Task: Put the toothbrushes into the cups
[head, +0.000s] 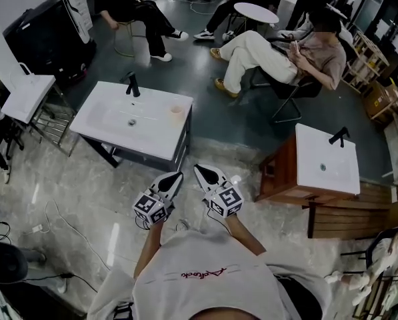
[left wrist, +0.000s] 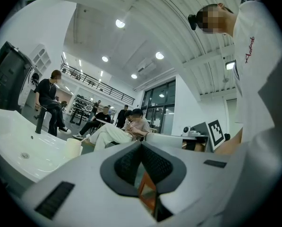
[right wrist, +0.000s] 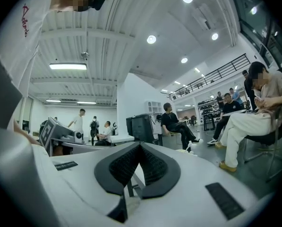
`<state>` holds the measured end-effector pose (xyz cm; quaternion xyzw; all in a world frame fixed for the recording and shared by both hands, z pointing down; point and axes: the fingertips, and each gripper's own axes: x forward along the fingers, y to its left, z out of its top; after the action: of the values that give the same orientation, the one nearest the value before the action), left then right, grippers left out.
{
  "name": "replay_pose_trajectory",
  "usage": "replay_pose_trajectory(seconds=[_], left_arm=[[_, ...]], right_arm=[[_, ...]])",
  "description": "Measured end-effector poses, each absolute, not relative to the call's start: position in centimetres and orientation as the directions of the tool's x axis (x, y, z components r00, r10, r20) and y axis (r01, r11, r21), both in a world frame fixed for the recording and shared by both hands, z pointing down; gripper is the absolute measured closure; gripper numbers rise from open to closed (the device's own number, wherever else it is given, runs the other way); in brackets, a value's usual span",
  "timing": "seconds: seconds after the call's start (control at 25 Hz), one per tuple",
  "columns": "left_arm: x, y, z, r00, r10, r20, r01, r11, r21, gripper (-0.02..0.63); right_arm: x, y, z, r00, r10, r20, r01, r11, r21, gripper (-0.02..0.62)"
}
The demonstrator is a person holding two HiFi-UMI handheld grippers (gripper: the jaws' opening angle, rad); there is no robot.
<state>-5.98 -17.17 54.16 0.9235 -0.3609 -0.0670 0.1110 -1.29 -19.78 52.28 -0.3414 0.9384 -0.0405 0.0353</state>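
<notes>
A pale cup (head: 177, 112) stands on the right side of the white sink basin (head: 112, 129), a short way ahead of me; the same cup (left wrist: 73, 148) shows in the left gripper view. No toothbrush shows in any view. I hold both grippers side by side in front of my chest, level and short of the basin's near edge. The jaws of my left gripper (head: 178, 175) (left wrist: 141, 144) meet at the tips with nothing between them. My right gripper (head: 197, 168) (right wrist: 141, 144) is likewise shut and holds nothing.
A black faucet (head: 133, 85) rises at the basin's far edge. A second white basin (head: 325, 159) sits on a wooden cabinet to the right. Several people sit on chairs beyond the basins. A small white table (head: 27, 97) stands at the left.
</notes>
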Motion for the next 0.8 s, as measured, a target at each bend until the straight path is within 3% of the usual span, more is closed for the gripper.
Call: replay_pose_trajectory(seconds=[0.8], left_arm=[[2.8,-0.7,55.3,0.703,-0.711,0.006,-0.692,-0.681,0.238,0.597]], right_arm=[[8.8,-3.9,53.6,-0.736,-0.676,-0.045,-0.661,0.731,-0.170,0.577]])
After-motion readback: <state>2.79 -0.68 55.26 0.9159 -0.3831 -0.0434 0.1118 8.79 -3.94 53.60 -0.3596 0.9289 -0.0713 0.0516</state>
